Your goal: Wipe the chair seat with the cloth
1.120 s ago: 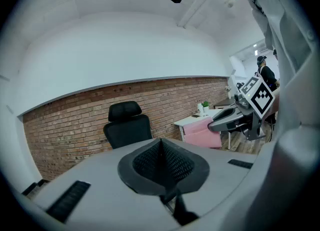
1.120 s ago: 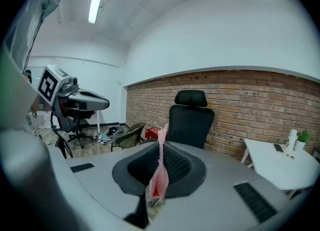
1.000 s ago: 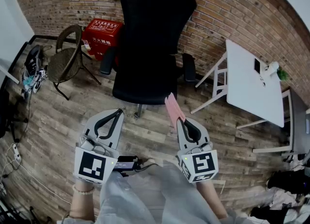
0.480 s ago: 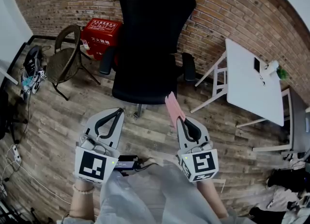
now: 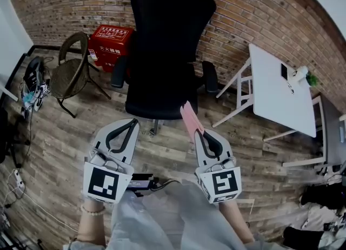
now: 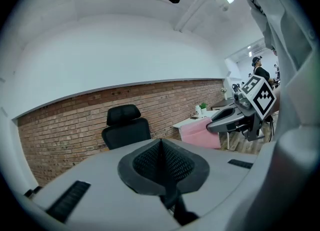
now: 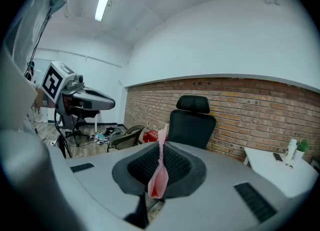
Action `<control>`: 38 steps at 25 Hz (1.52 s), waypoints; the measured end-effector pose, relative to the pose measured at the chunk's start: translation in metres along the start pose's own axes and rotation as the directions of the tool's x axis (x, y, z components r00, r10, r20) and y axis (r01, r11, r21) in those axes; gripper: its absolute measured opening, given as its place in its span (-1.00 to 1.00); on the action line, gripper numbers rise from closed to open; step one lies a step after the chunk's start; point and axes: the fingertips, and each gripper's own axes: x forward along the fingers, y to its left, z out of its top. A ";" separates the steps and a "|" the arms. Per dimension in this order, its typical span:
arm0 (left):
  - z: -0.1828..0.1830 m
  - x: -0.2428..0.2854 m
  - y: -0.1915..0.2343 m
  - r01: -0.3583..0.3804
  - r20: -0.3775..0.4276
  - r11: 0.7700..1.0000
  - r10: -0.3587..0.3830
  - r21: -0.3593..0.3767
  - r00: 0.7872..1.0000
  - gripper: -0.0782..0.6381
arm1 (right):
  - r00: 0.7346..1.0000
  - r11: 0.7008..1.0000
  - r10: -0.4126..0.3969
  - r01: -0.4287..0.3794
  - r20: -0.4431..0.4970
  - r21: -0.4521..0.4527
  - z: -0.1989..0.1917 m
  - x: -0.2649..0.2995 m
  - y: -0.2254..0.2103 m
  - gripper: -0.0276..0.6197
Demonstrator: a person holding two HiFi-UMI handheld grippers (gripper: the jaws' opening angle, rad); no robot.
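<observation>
A black high-backed office chair stands against the brick wall, its seat facing me. My right gripper is shut on a pink cloth that sticks up past its tips, just short of the seat's front right corner. In the right gripper view the pink cloth is pinched between the jaws, with the chair ahead. My left gripper is shut and empty, just in front of the seat's left edge. The left gripper view shows the chair and the cloth.
A wicker chair and a red box stand to the left of the office chair. A white table stands to the right. Cables and shoes lie on the wooden floor at far left.
Both grippers and the cloth keep their places relative to each other. The view has shifted slightly, with the chair and the table a little further left and higher in frame.
</observation>
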 end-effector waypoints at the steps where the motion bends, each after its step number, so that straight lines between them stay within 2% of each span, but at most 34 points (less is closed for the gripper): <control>1: 0.000 -0.001 0.003 -0.001 0.004 1.000 0.000 0.001 1.000 -0.73 | 1.000 1.000 -0.005 0.005 0.001 0.001 0.001 0.001 0.001 -0.76; 8: -0.003 -0.012 0.013 0.012 0.022 1.000 -0.012 0.023 1.000 -0.73 | 0.998 0.998 -0.055 0.055 -0.007 0.006 0.001 0.000 0.008 -0.76; 13: -0.003 -0.012 0.020 0.012 0.035 1.000 -0.012 0.011 0.999 -0.73 | 0.997 0.998 -0.066 0.067 -0.027 0.006 0.000 -0.001 0.013 -0.76; 22: -0.008 0.019 0.034 -0.004 0.018 0.999 0.003 0.050 1.000 -0.73 | 0.997 0.997 -0.073 0.074 -0.035 0.020 -0.008 0.030 -0.017 -0.76; 28: -0.014 0.064 0.061 -0.050 -0.007 0.997 0.050 0.053 0.999 -0.73 | 0.999 1.000 -0.017 0.017 -0.036 0.011 -0.007 0.088 -0.052 -0.76; 34: -0.008 0.137 0.099 -0.102 -0.029 0.993 0.104 0.053 0.994 -0.73 | 0.998 0.999 0.030 -0.029 -0.046 0.016 0.002 0.158 -0.116 -0.76; 38: -0.012 0.187 0.125 -0.155 -0.059 0.988 0.155 0.003 0.986 -0.73 | 0.997 0.998 0.061 -0.061 -0.050 0.011 0.002 0.204 -0.159 -0.76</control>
